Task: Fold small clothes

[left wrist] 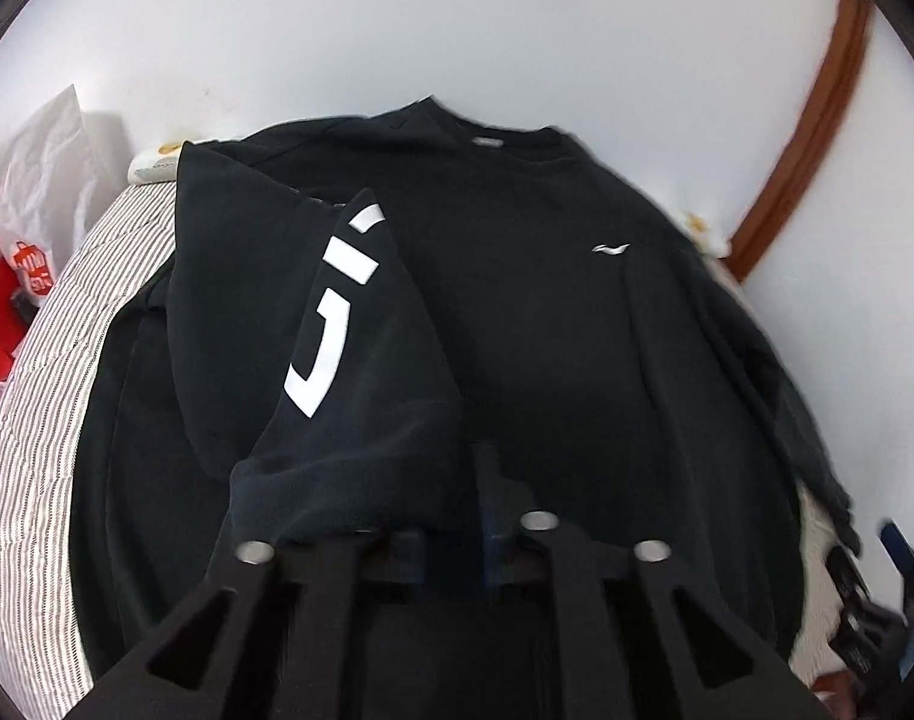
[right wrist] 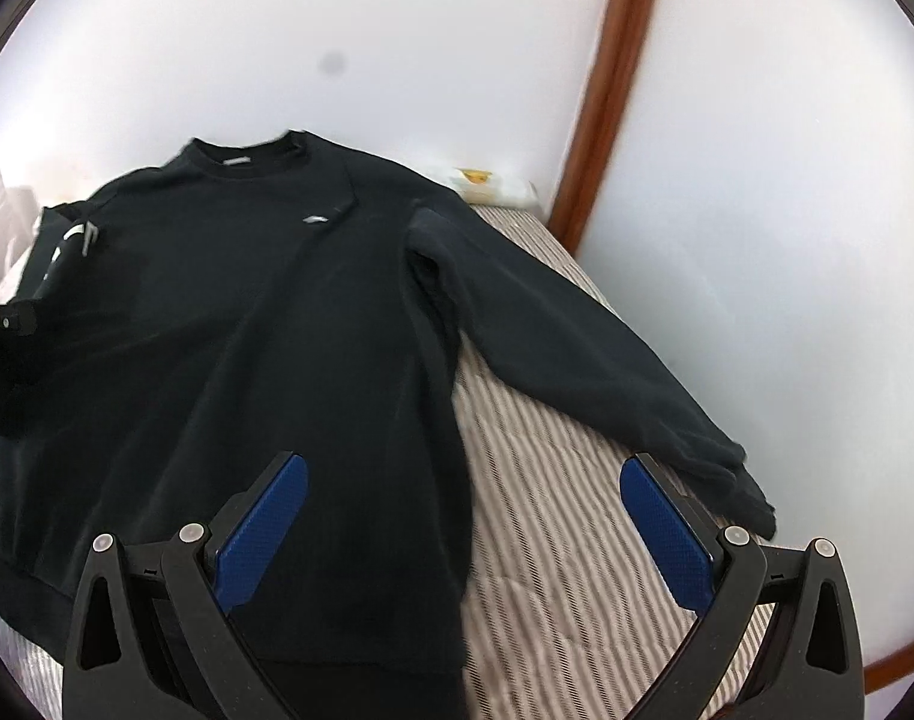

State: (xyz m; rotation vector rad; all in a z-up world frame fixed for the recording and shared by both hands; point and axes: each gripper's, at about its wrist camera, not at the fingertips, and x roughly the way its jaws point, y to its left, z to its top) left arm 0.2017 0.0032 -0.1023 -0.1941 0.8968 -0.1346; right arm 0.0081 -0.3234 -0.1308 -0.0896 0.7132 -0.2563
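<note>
A: How does the left hand-held gripper (left wrist: 450, 516) stand?
B: Pitched steeply down, its fingers nearly together, a narrow gap between the blue pads (left wrist: 494, 516). The sleeve cuff (left wrist: 348, 480) lies over the left finger; a grip can't be made out.
A: And the right hand-held gripper (right wrist: 463, 498)?
B: Angled down, fingers spread wide, blue pads (right wrist: 264, 522) bare, nothing between them.

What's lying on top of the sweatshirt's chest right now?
The lettered sleeve is folded across the black sweatshirt, its cuff at the left gripper. It hides the fabric beneath it. The small chest logo remains uncovered.
</note>
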